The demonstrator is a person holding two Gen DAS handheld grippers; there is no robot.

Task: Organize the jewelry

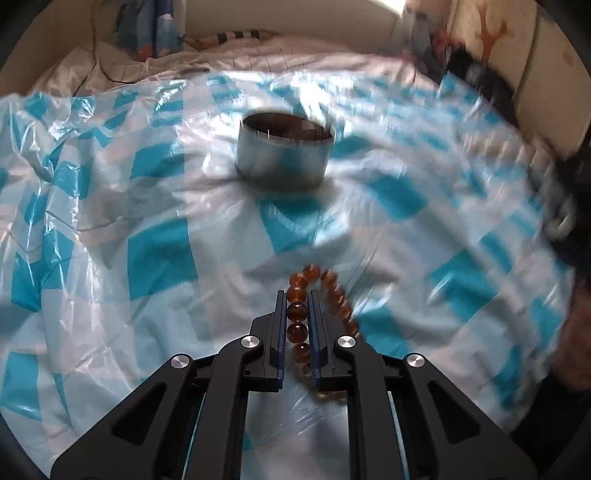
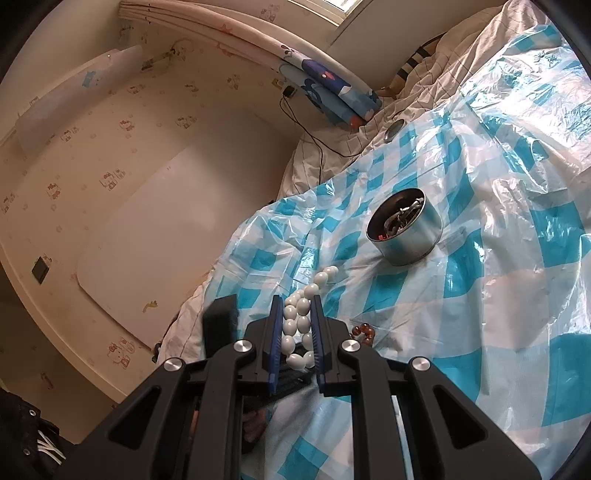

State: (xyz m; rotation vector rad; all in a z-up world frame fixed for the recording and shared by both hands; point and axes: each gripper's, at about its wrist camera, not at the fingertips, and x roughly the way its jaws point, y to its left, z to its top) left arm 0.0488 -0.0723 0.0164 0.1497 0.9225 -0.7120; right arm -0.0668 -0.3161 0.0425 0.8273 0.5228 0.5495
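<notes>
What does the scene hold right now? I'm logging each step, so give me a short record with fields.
surface: blue-and-white checked plastic sheet over a bed
container: open round metal tin, some jewelry already inside
left gripper: shut on amber bead bracelet
right gripper: shut on white bead bracelet

A bed fills the room, spread with a crinkled blue-and-white checked plastic sheet (image 2: 480, 295) over a pale gridded quilt (image 2: 424, 92); beside it a cream wall (image 2: 110, 147) papered with small cartoon figures — a white panel (image 2: 166, 236) leans against it; a blue cartoon-printed curtain (image 2: 332, 92) hangs below a bright window (image 2: 343, 5); a dark cable (image 2: 314, 136) trails down — daylight glares off the plastic.
</notes>
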